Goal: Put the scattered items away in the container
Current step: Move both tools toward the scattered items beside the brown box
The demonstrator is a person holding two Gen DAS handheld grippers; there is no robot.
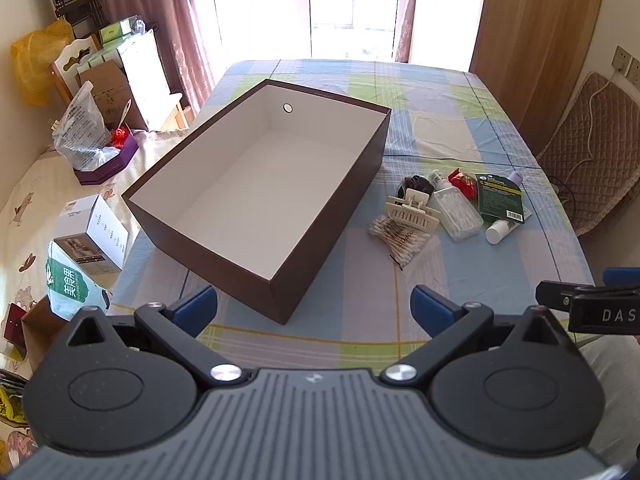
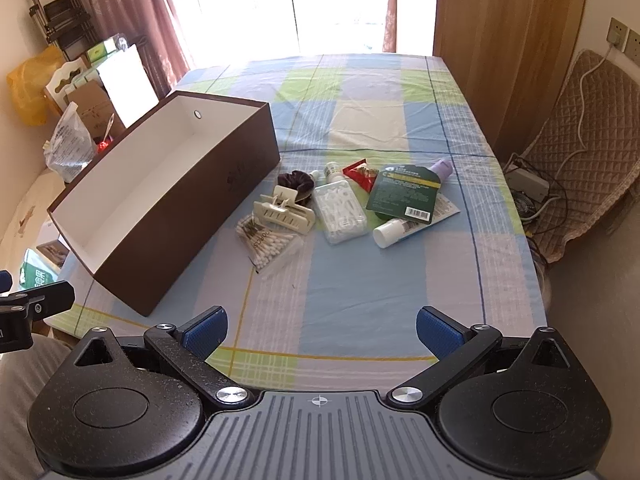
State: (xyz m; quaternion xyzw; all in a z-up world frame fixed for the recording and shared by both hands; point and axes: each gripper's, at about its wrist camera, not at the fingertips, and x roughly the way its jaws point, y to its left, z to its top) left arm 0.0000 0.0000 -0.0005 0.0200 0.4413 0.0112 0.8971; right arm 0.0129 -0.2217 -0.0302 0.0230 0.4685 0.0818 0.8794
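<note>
A brown box (image 1: 332, 204) with a white, bare inside stands on the checked tablecloth; its long side (image 2: 192, 220) shows in the right wrist view. Right of it lies a small heap: a bag of cotton swabs (image 2: 268, 244), a beige hair claw (image 2: 286, 211), a dark scrunchie (image 2: 296, 181), a clear case of floss picks (image 2: 340, 212), a green sachet (image 2: 404, 194), a white tube (image 2: 394, 232), a red packet (image 2: 360, 172) and a lilac bottle (image 2: 442, 168). My left gripper (image 1: 314, 308) hangs open before the box's near corner. My right gripper (image 2: 322, 330) is open above the cloth, short of the heap.
On the flowered cloth to the left sit a white carton (image 1: 94, 236), a green pack (image 1: 74, 284) and a purple box with a plastic bag (image 1: 106, 160). A padded chair (image 2: 588, 152) with cables stands past the table's right edge. Cartons and a curtain fill the far left.
</note>
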